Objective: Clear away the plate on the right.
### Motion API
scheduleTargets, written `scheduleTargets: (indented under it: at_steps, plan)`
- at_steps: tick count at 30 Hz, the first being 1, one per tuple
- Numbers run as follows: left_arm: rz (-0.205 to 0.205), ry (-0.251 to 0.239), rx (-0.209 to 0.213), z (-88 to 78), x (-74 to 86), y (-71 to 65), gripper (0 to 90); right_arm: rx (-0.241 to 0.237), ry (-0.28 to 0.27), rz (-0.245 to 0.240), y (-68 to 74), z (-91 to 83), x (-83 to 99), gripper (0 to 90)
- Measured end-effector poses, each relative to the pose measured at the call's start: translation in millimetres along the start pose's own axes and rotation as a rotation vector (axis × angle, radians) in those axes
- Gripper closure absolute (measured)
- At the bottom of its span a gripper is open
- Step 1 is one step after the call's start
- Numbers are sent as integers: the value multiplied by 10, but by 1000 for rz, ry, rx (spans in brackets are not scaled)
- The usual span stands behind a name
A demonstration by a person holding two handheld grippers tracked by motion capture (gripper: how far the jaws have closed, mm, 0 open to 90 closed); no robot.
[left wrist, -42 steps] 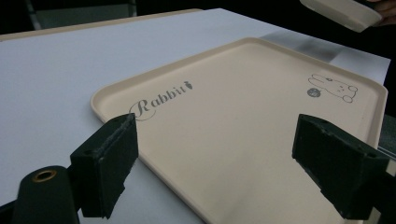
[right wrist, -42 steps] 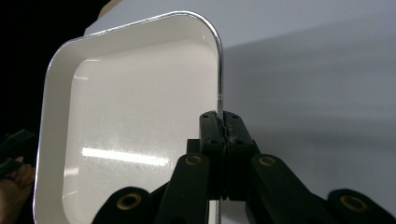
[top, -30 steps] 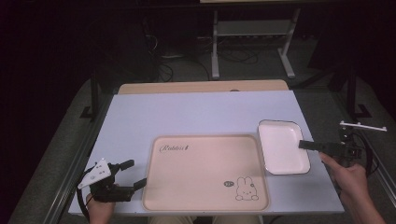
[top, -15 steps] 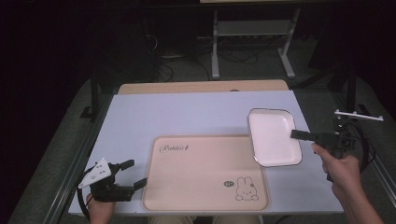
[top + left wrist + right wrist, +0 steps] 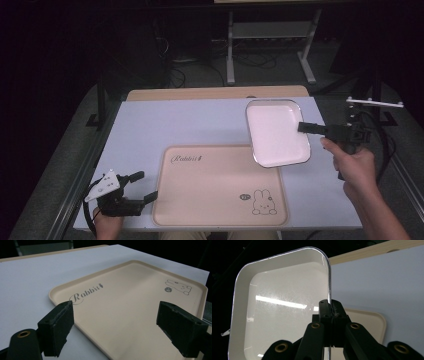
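Two grippers work over a pale lavender tabletop (image 5: 180, 125), the largest surface in the high view, with a strip of light wood along its far edge. Next in size is the beige tray (image 5: 215, 185), lying flat near the person's side of the tabletop, printed with the word "Rabbit" at one corner and a small rabbit drawing (image 5: 263, 202) at the opposite one. Smaller is the white square dish (image 5: 277, 131) with rounded corners and a raised rim — it is held off the tabletop, tilted, and in the high view its near corner overlaps the far right corner of the tray. The right gripper (image 5: 306, 127) pinches the dish by the middle of its right rim; in the right gripper view the jaws are pressed together on that thin edge (image 5: 329, 307), with the dish's glossy inside turned toward the camera and reflecting ceiling lights. The left gripper (image 5: 145, 186) rests low at the near left corner of the tabletop, just beside the tray's left edge — its jaws are spread wide with nothing between the pads, and the left gripper view looks past them across the tray (image 5: 130, 305).
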State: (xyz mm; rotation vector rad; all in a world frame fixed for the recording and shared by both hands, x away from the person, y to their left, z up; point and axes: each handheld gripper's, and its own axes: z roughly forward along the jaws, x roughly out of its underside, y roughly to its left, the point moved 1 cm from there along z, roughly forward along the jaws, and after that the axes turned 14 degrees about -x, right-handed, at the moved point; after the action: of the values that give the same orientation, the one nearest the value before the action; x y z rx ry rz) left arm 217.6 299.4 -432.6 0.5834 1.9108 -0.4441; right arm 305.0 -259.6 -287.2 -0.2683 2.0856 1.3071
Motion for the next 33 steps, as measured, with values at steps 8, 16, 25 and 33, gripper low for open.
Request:
scheduleTargets:
  at_steps: [8, 16, 25, 33]
  plan:
    - [-4, -1, -7, -11, 3, 16, 140, -15, 59, 6, 22, 378, 136, 882]
    - [2, 3, -19, -19, 5, 14, 140, -24, 73, 40, -12, 667, 256, 882]
    - [3, 3, -22, -23, 10, 19, 140, -14, 68, 71, -71, 787, 371, 882]
    - [1, 5, -23, -18, 14, 23, 139, -15, 59, 110, -168, 883, 504, 882]
